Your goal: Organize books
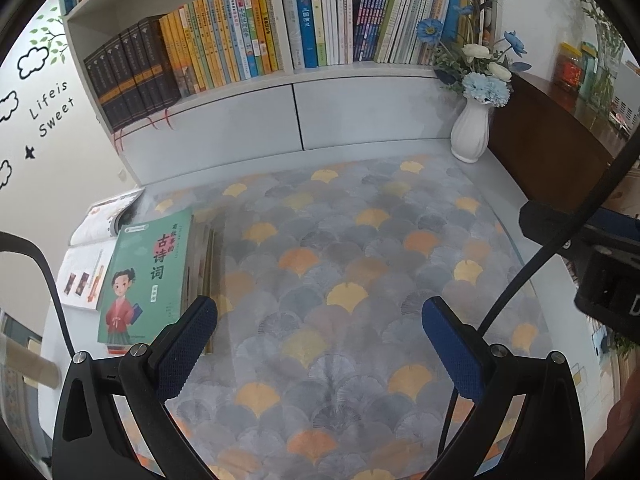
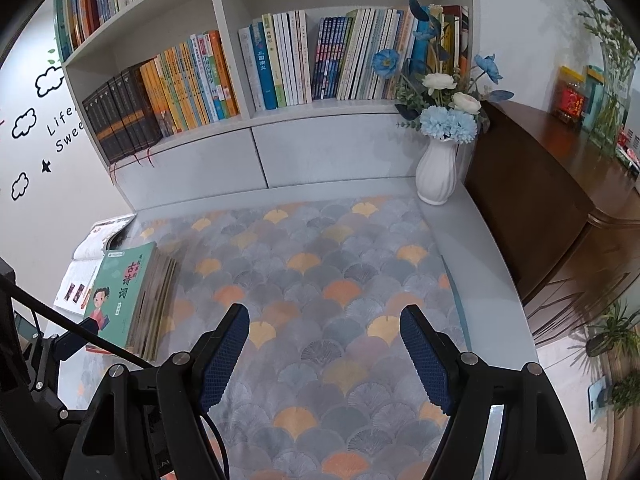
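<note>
A stack of books with a green-covered book (image 1: 142, 276) on top lies at the left of the patterned desk mat (image 1: 340, 280); it also shows in the right wrist view (image 2: 120, 292). My left gripper (image 1: 320, 312) is open and empty, its left finger just right of the stack. My right gripper (image 2: 324, 320) is open and empty over the mat, right of the stack. The white bookshelf (image 1: 288, 76) at the back holds rows of upright books (image 1: 224, 40); in the right wrist view the shelf (image 2: 252, 120) is nearly full too.
An open magazine (image 1: 96, 232) lies under and behind the stack at the desk's left edge. A white vase of blue and white flowers (image 1: 472, 128) stands at the back right, next to a brown cabinet (image 2: 540, 208). The right gripper's body (image 1: 600, 264) shows at the left wrist view's right edge.
</note>
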